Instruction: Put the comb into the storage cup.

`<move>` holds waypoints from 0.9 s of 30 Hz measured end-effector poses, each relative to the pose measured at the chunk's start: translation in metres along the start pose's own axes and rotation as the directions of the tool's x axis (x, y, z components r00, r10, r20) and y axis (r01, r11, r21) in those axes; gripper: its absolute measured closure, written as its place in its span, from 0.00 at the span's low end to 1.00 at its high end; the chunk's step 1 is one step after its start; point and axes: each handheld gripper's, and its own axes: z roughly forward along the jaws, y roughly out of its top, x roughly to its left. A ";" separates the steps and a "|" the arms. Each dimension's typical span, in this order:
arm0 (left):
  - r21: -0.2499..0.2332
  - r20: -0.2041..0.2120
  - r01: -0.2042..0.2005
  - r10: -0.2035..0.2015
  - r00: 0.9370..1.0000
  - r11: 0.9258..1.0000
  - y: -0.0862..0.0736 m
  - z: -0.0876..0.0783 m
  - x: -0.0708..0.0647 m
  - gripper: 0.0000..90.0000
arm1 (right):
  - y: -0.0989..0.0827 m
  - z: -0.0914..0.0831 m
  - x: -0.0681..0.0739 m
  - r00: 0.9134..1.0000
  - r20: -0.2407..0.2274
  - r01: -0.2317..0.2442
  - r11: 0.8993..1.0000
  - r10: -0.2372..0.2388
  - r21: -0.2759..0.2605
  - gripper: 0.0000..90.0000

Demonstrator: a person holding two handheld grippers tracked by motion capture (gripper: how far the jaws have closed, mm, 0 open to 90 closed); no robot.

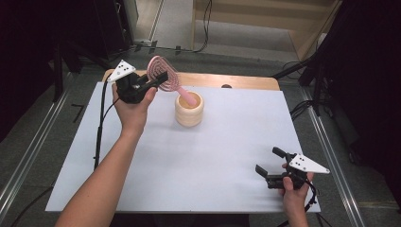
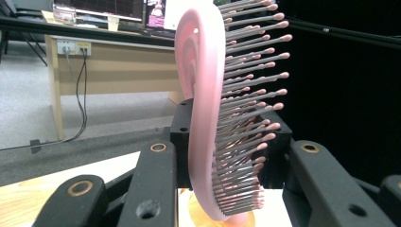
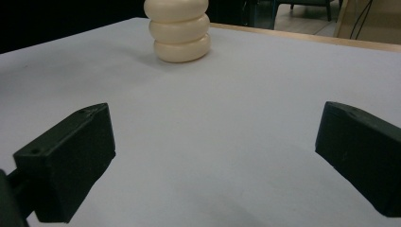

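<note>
White tabletop [image 1: 189,161], dark room behind. Left gripper [image 1: 153,82] had its jaws clamped on pink hairbrush [image 1: 163,75] head, handle end dipping into cream ribbed cup [image 1: 189,111]. Right gripper [image 1: 269,165] sat near front-right edge, jaws wide, nothing btwn them.

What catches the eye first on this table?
A pink hairbrush, clamped by its head in the left tongs at the far left of the white table, its handle dipping into a cream ribbed cup. Near the front right corner, the right tongs gape, holding nothing.
</note>
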 end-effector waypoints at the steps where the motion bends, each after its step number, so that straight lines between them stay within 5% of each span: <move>1: 0.001 -0.003 -0.002 0.002 1.000 1.000 0.000 0.001 0.000 0.74 | 0.000 0.000 0.000 1.000 0.000 -0.001 1.000 0.001 -0.001 0.00; 27: 0.043 -0.030 0.012 -0.010 0.999 0.999 -0.020 0.018 0.004 0.74 | 0.000 0.000 -0.001 1.000 0.000 -0.007 1.000 0.007 -0.004 0.00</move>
